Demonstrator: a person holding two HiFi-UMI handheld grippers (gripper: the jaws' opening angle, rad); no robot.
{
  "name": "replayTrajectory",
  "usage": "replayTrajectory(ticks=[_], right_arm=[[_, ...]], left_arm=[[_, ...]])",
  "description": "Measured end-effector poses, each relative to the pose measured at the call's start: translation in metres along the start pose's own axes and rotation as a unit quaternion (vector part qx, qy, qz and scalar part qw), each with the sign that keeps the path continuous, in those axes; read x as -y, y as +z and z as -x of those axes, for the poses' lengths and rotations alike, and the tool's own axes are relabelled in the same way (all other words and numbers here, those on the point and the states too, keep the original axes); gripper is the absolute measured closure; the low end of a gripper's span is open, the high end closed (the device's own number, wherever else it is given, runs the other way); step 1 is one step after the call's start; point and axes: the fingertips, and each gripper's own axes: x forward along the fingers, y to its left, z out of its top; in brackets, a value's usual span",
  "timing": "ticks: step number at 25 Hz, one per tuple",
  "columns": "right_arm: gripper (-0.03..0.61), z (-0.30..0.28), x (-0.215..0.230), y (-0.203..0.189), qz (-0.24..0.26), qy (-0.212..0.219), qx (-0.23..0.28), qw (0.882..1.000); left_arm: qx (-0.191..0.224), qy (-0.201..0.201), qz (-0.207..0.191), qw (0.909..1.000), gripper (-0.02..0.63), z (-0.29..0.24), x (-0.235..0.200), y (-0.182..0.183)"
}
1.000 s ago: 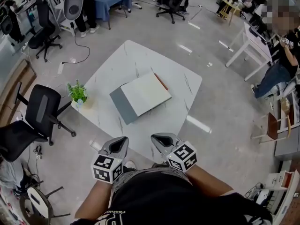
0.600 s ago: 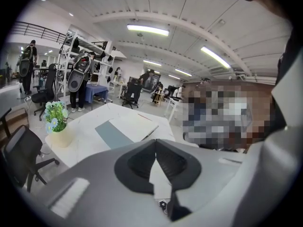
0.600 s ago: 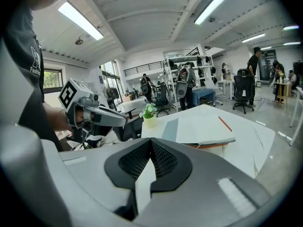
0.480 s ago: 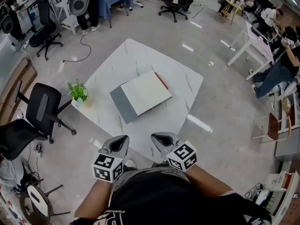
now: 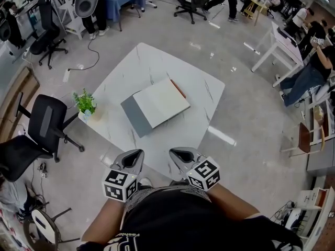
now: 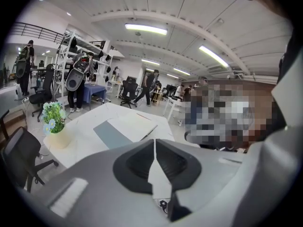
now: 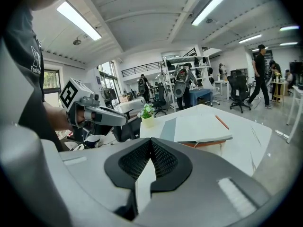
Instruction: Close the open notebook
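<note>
The open notebook [image 5: 155,106] lies on the white marble table [image 5: 136,67], its grey cover flap to the left and cream pages to the right, an orange edge at its far side. It also shows as the notebook [image 6: 124,128] in the left gripper view and the notebook [image 7: 199,127] in the right gripper view. My left gripper [image 5: 132,160] and right gripper [image 5: 180,156] hover close to my body, short of the table's near edge, well apart from the notebook. Both sets of jaws are pressed together with nothing between them.
A small potted plant [image 5: 86,104] stands at the table's left corner. A black office chair [image 5: 42,124] sits left of the table. More chairs, desks and people are at the room's far side and right.
Both grippers have stayed in place. The view has shifted slightly, and people at the far side of the room have moved.
</note>
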Motion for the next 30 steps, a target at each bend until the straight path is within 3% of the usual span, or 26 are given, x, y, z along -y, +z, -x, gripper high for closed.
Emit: replayTrajectory(ticks=[11,16,30], right_arm=[[0.578,0.0066,0.0027,-0.0023,-0.004,-0.010,0.003,1.000],[0.578,0.0068,0.0048,-0.0033,-0.004,-0.009,-0.001,1.000],[0.578,0.0061,0.0001,-0.0040,-0.002,-0.001,-0.006,1.000]], left_arm=[[0.007,-0.020,-0.008,0.9997,0.552,-0.0040,0.0099,0.0047],[0.008,-0.013,-0.002,0.9999,0.522,-0.0060,0.0063,0.0044],[0.001,-0.016,-0.010,0.9998,0.522,-0.0059,0.0074,0.0024]])
